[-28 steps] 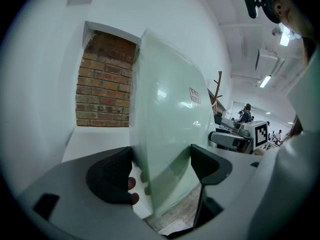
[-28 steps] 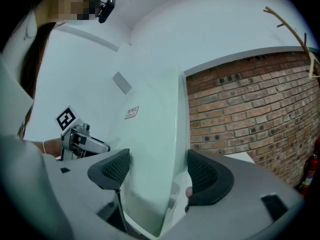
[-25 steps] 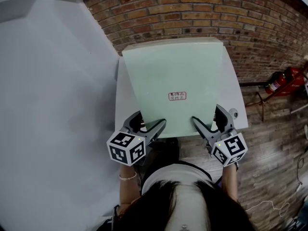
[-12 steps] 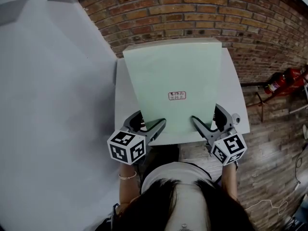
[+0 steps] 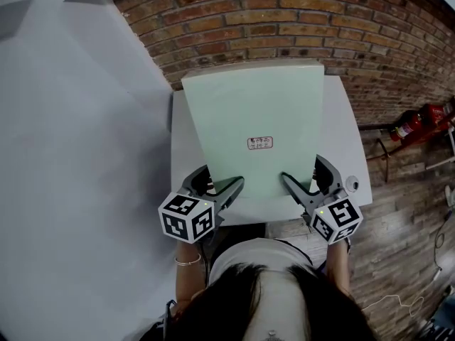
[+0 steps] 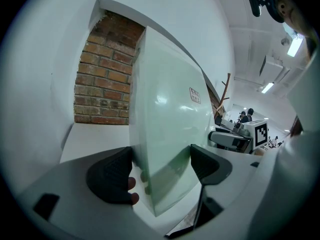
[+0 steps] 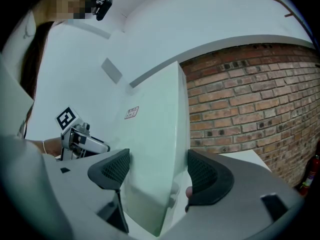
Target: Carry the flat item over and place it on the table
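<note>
- The board (image 5: pixel 252 130) is gripped at its near edge, one corner each, by the left gripper (image 5: pixel 222 183) and the right gripper (image 5: pixel 306 176).
- It is held above the white table (image 5: pixel 183 155), stretching straight away from both grippers toward the brick wall (image 5: pixel 284 20).

The pale green panel (image 5: pixel 256 119) has a smooth, semi-glossy face: you can see soft highlights and reflected pads on it, though whether it is plastic or coated board cannot be told. Its small label (image 5: pixel 260 143) looks like matt paper. The pads (image 6: pixel 110 176) of your left gripper (image 5: pixel 222 185) and right gripper (image 5: pixel 304 176) are black and rubber-like with a fine grid texture, and both bodies are smooth matt grey plastic. The table (image 5: pixel 186 169) is smooth white with low sheen. The brick wall (image 5: pixel 284 20) is rough with recessed mortar. The floor (image 5: pixel 405 247) is matt, worn wood plank.
</note>
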A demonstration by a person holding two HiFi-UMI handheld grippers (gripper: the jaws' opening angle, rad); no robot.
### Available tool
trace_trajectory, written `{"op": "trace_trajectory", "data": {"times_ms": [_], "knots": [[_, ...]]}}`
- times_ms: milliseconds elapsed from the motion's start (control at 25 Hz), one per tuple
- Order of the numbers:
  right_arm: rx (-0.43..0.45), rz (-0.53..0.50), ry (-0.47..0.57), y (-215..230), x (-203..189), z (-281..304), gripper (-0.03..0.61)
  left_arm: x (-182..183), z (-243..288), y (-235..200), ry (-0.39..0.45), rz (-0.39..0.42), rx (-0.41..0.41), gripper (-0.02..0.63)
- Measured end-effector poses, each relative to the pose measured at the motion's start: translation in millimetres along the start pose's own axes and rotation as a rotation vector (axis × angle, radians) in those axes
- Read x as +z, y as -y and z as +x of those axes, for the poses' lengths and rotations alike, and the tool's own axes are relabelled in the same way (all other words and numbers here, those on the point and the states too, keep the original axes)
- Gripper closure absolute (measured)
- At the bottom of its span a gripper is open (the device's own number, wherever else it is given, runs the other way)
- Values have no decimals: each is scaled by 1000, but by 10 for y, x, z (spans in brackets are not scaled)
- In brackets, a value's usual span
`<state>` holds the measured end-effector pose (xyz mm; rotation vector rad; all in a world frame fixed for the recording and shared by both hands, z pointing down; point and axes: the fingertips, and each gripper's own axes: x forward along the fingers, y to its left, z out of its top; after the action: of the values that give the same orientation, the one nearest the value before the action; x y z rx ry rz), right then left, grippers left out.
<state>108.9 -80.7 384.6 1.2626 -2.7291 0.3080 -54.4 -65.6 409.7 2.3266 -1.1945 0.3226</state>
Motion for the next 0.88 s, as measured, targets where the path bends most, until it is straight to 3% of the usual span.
{"op": "trace_trajectory", "data": {"times_ms": [880], "knots": [[-42, 37, -68, 130, -186, 550, 218, -24, 325, -544, -61, -51, -44, 249]]}}
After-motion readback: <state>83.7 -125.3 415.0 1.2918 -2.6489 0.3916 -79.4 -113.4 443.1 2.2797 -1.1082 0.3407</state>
